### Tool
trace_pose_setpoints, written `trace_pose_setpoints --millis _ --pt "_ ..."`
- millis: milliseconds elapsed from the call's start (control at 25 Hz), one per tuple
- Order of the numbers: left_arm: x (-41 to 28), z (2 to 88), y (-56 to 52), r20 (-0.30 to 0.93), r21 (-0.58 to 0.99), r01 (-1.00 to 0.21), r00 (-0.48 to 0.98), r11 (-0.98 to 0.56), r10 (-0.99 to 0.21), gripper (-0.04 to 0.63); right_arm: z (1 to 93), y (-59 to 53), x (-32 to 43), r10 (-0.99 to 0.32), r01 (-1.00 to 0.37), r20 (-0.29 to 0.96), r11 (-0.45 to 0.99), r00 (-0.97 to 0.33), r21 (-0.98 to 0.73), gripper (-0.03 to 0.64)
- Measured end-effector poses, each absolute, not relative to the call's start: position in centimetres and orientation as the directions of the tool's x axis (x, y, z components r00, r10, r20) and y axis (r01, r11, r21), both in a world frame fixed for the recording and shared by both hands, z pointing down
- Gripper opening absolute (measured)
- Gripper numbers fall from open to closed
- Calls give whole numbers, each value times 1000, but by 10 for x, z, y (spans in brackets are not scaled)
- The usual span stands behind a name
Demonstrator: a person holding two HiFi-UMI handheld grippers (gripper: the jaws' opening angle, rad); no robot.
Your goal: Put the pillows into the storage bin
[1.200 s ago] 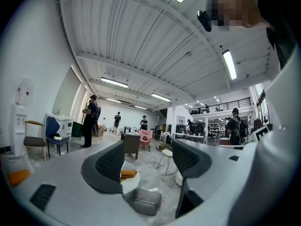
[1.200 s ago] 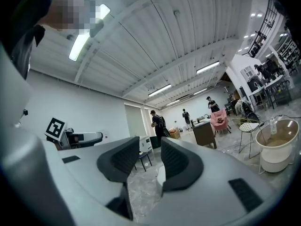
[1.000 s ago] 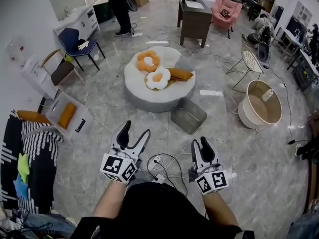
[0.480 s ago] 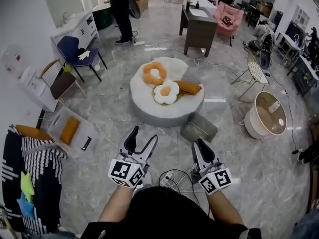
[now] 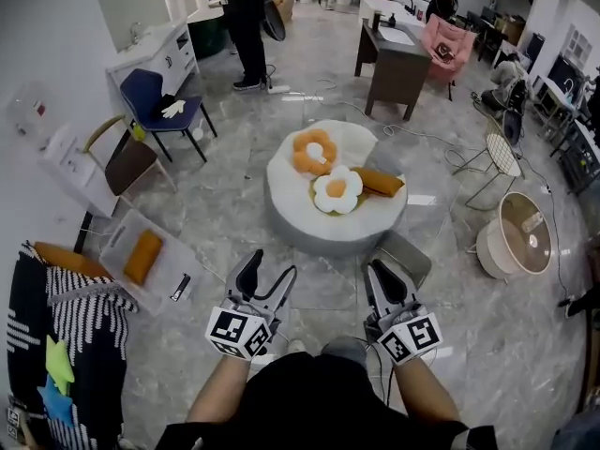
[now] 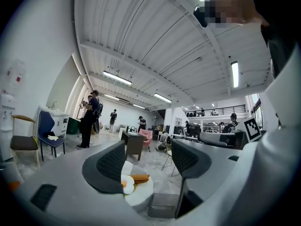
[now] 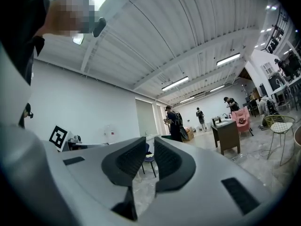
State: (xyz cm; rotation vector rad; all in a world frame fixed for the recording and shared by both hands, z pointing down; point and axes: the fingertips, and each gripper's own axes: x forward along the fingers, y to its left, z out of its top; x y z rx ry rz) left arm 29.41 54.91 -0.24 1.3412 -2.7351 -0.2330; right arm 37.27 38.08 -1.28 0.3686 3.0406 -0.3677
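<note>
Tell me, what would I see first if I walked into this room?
You'd spot the big round white cushion in the middle of the floor. Three pillows lie on top: an orange donut, a white flower with an orange middle, and a long orange pillow. A grey bin sits on the floor right beside the cushion, on the near side.

At centre, a round ottoman (image 5: pixel 319 237) bearing three pillows: ring pillow (image 5: pixel 314 151) at the far left, flower pillow (image 5: pixel 337 188) nearer, long pillow (image 5: pixel 379 182) to its right. Just beside the ottoman's near right edge, on the floor, the storage bin (image 5: pixel 412 259). Far behind, a counter (image 5: pixel 394 68); far left, a chair (image 5: pixel 148 90); right, a round basket (image 5: pixel 489 249); near left, a tray (image 5: pixel 117 242).
</note>
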Motion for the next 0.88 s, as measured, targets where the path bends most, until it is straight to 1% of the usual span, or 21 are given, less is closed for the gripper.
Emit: trace_pose_setpoints --millis 360,440,520,880 --pt "260 -5 550 -3 186 -778 -611 600 -791 318 8 373 338 173 177 -39 947 -984 -269 74" --pt "250 -5 548 -8 189 -777 -612 600 -790 316 8 369 329 168 172 -40 948 -985 -269 74" --pt "239 -5 543 -12 189 -776 -614 601 -789 299 6 363 318 160 167 -47 949 -986 -269 74" --pt "172 -7 494 10 141 -780 -615 610 -789 301 6 307 244 157 169 -65 950 -985 -261 74"
